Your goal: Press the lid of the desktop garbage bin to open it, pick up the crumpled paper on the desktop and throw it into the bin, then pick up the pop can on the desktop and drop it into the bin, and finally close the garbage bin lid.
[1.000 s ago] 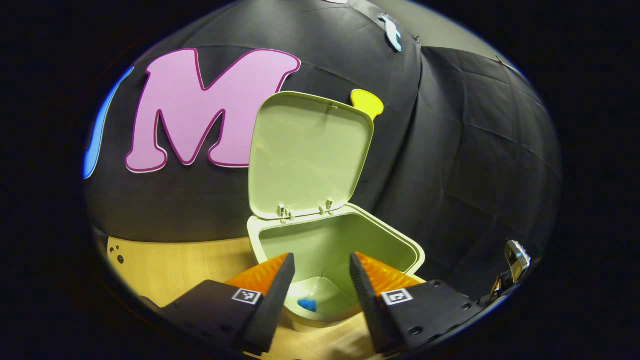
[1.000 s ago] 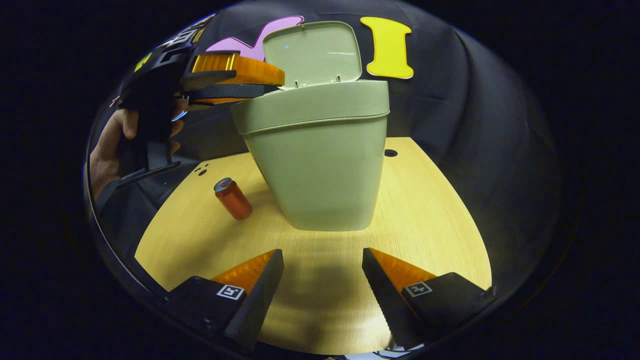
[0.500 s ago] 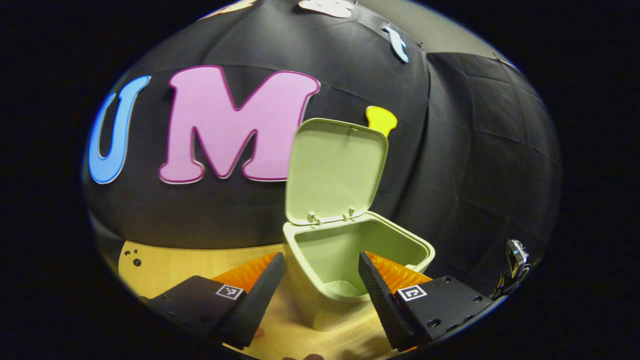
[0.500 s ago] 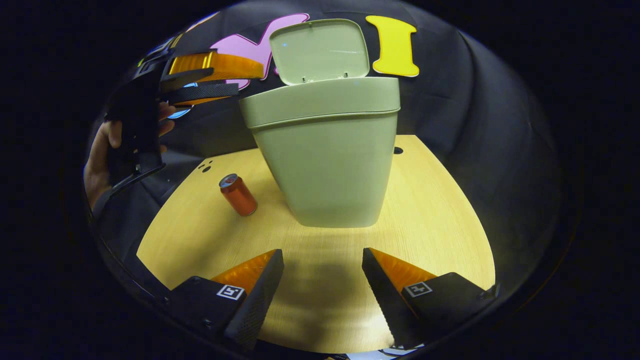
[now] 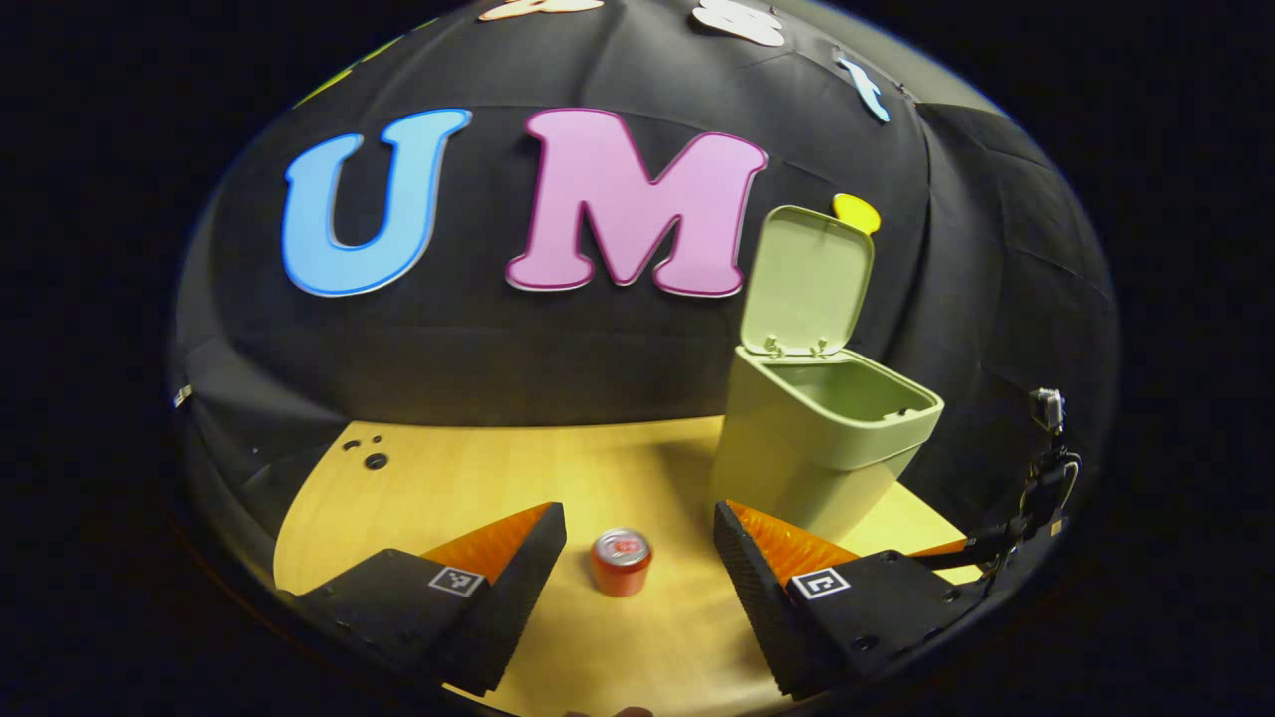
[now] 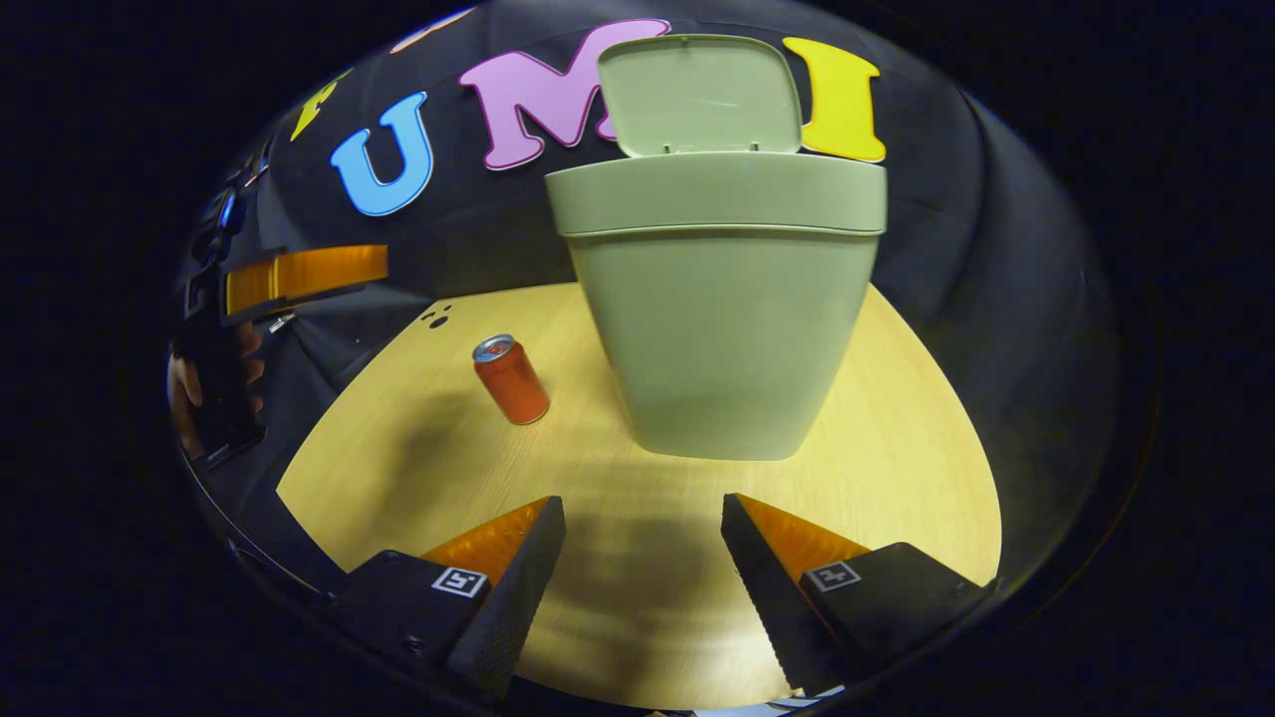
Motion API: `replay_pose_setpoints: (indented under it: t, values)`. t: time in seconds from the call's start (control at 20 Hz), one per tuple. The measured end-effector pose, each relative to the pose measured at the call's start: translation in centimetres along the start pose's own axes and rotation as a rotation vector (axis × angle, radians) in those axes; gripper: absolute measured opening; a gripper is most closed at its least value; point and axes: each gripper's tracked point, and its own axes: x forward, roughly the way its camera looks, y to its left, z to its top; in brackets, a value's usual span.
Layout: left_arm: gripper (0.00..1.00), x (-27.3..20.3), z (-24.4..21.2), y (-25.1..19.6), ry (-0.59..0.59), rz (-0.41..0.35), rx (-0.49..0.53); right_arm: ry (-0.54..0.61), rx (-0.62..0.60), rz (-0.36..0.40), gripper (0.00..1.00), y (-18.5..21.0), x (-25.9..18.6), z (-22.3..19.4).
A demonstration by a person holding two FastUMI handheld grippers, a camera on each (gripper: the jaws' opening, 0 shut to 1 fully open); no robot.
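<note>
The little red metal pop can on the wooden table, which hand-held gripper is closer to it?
Left. The left hand-held gripper looks closer to the red metal pop can, which sits between its open fingers just ahead. The right hand-held gripper is farther back, with the can ahead and off to its left.

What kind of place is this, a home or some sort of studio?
Likely a staged booth, not a home: black cloth hangs behind a bare wooden table that carries a bin with its lid up and a can.

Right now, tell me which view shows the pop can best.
The right gripper view: the pop can stands upright on the table, its whole side and top visible, left of the garbage bin. The left gripper view looks down on the can's top between that gripper's open jaws, so little of its side shows.
</note>
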Motion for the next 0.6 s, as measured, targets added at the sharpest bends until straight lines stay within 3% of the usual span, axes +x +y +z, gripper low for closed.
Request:
replay_pose_setpoints:
  t: [0.35, 0.6]
  values:
    - [0.96, -6.8, -4.1, 8.0, 0.015, 0.237, -0.094, 0.006, -0.078, 0.113, 0.99, 6.3, 3.6, 0.1]
    - [0.96, -10.6, -8.1, 10.3, 0.054, 0.33, -0.206, -0.001, -0.121, 0.172, 1.0, 10.6, 7.1, 0.6]
